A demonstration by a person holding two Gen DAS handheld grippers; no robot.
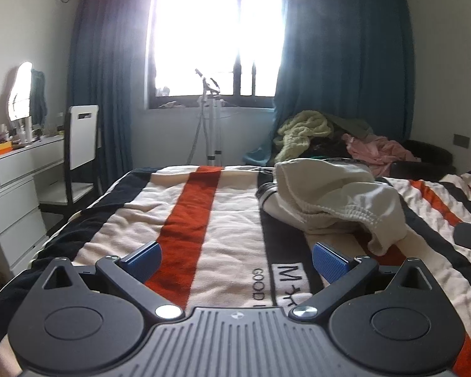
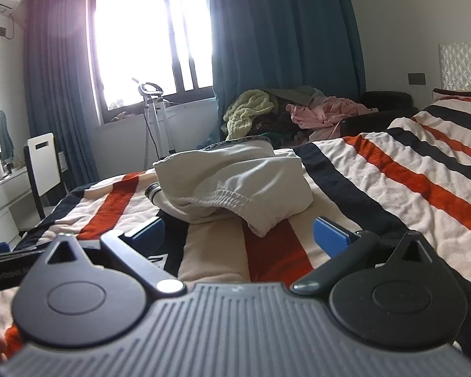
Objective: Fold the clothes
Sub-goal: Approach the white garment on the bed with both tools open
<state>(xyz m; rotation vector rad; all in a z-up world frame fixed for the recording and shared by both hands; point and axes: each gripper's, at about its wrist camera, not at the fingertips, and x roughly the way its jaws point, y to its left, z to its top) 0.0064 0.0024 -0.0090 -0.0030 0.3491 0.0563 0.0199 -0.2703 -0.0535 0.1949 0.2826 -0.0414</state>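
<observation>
Your left gripper (image 1: 237, 259) sits low over the striped blanket (image 1: 204, 220), fingers spread wide, nothing between them. Your right gripper (image 2: 238, 235) is the same: jaws apart, empty, low over the bed.

The cream garment (image 1: 326, 201) lies bunched on the blanket, elastic hem facing you. From the left wrist it's ahead and to the right, apart from the pads. From the right wrist it's straight ahead, its lowest fold (image 2: 260, 227) near the finger gap; contact unclear.

Room: flat blanket ahead of your left gripper runs clear to the bed's far edge (image 1: 185, 168). Left edge drops toward a chair (image 1: 81, 138) and white drawers (image 1: 15, 188). Past the far edge there's a clothes pile (image 1: 329, 135) below the curtain (image 1: 345, 62).

Only the right view shows the headboard (image 2: 461, 62) and the long run of blanket on the right. Only the left view shows the woven label (image 1: 290, 282).
</observation>
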